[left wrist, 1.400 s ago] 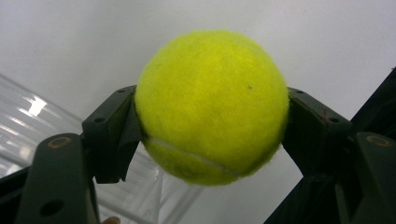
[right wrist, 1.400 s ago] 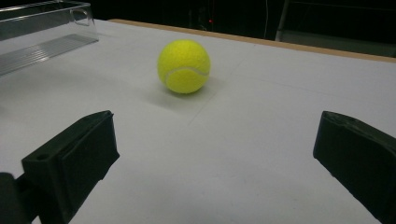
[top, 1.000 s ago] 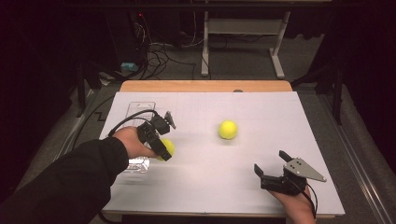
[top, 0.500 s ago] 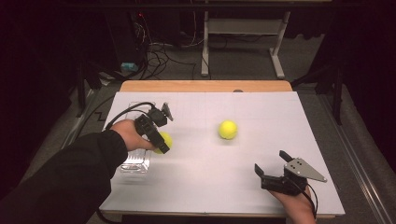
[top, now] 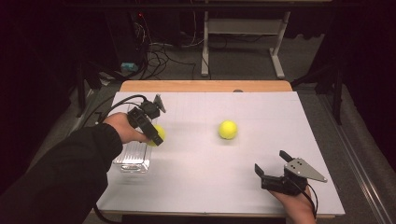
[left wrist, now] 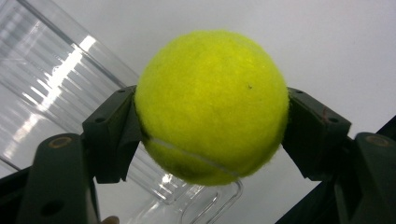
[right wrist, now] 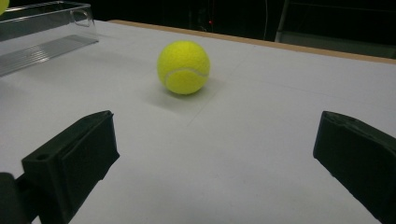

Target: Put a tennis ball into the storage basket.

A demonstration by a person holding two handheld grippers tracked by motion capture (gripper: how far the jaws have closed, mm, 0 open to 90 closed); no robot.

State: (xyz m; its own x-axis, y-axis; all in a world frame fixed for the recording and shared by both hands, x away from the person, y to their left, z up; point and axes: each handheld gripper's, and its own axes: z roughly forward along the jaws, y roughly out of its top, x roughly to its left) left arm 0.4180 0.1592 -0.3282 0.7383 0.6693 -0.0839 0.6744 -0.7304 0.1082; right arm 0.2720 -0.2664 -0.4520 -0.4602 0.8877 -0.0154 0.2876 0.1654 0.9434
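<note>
My left gripper (top: 156, 135) is shut on a yellow tennis ball (left wrist: 211, 105) (top: 159, 134), held above the table at the right edge of a clear plastic tray (top: 132, 156) (left wrist: 56, 88). A second tennis ball (top: 228, 129) (right wrist: 183, 67) rests on the white table surface near the middle. My right gripper (top: 275, 163) (right wrist: 215, 158) stands open near the front right of the table, its jaws wide apart and pointing toward that second ball, well short of it.
The clear tray (right wrist: 44, 35) lies at the left side of the white table top (top: 210, 186). A wooden strip (top: 205, 86) runs along the far edge. Beyond it are cables and a metal stand (top: 243, 42) on a dark floor.
My left gripper has carried its ball up and to the left, toward the tray's far part. The right gripper and the middle ball have stayed put.
</note>
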